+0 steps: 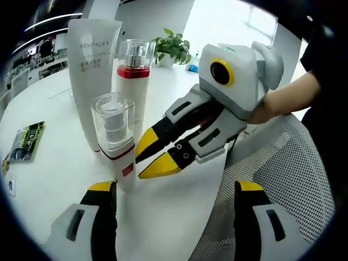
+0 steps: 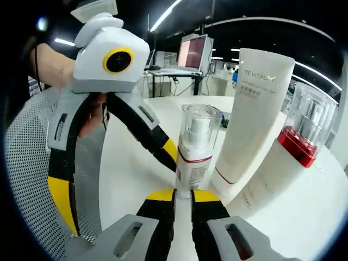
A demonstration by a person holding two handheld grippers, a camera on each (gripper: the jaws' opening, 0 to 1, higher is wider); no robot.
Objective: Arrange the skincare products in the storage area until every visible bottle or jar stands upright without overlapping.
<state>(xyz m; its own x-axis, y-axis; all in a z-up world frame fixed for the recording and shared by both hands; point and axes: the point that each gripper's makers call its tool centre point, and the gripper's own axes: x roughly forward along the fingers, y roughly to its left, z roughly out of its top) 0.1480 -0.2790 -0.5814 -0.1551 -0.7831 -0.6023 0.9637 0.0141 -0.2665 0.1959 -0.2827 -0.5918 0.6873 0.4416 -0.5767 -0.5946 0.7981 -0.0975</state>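
The right gripper (image 2: 182, 200), nearest the lens in the right gripper view, has its yellow-tipped jaws pressed nearly together just below the base of the small pump bottle (image 2: 194, 149); whether they pinch its foot or merely meet in front of it I cannot tell. That bottle stands upright, long axis vertical, straight ahead of this gripper, which is the nearer of the two. The left gripper (image 1: 175, 193) is spread wide, the bottle just beyond its left jaw. Behind the small bottle stand a tall white squeeze tube (image 1: 92, 70), matte and tapering, printed REVITALIFT, and a white bottle with a red collar (image 1: 132, 81) under a clear cap; the three sit close together near the edge of the glossy white surface (image 1: 49, 163). The small bottle's cap is clear hard plastic over a white pump.
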